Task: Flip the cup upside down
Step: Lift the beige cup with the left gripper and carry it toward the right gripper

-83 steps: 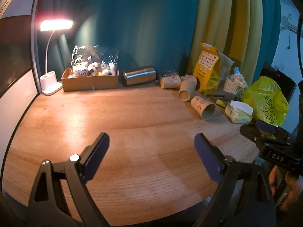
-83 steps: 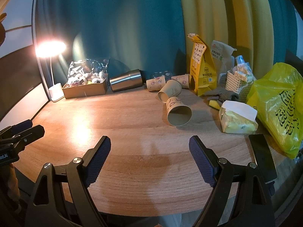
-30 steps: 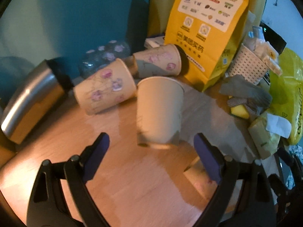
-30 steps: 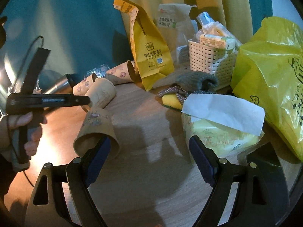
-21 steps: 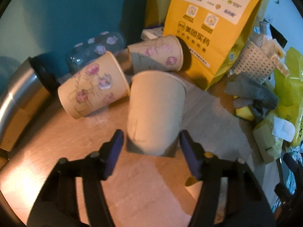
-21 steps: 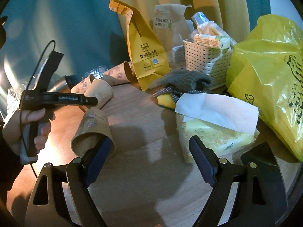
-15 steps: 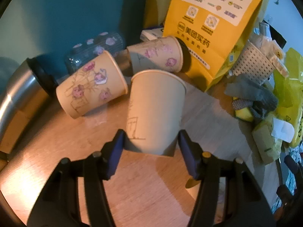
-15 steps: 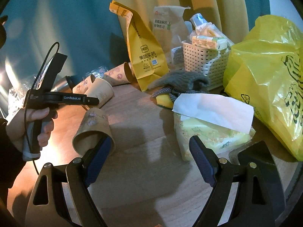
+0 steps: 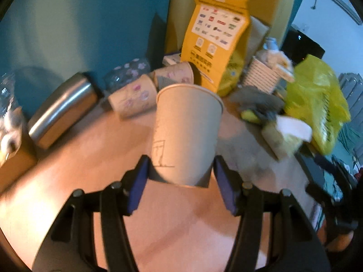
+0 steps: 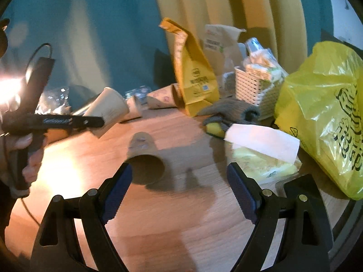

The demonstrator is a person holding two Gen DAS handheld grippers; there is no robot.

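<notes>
My left gripper (image 9: 180, 179) is shut on the base end of a plain tan paper cup (image 9: 186, 131) and holds it lifted off the wooden table (image 9: 90, 158), mouth pointing away and up. In the right wrist view the same cup (image 10: 109, 111) hangs tilted in the left gripper (image 10: 90, 121) at the left. My right gripper (image 10: 179, 190) is open and empty above the table, with a flowered paper cup (image 10: 145, 158) lying on its side just ahead of its left finger, mouth toward me.
Two flowered cups (image 9: 136, 97) and a steel tumbler (image 9: 61, 111) lie at the back. A yellow paper bag (image 9: 215, 34), white basket (image 10: 256, 83), grey cloth (image 10: 229, 111), tissue pack (image 10: 261, 154) and yellow plastic bag (image 10: 326, 113) crowd the right side.
The left gripper closed on the plain cup, lifted it off the table and pulled it back from the other cups. The right gripper swung left toward the lying flowered cup.
</notes>
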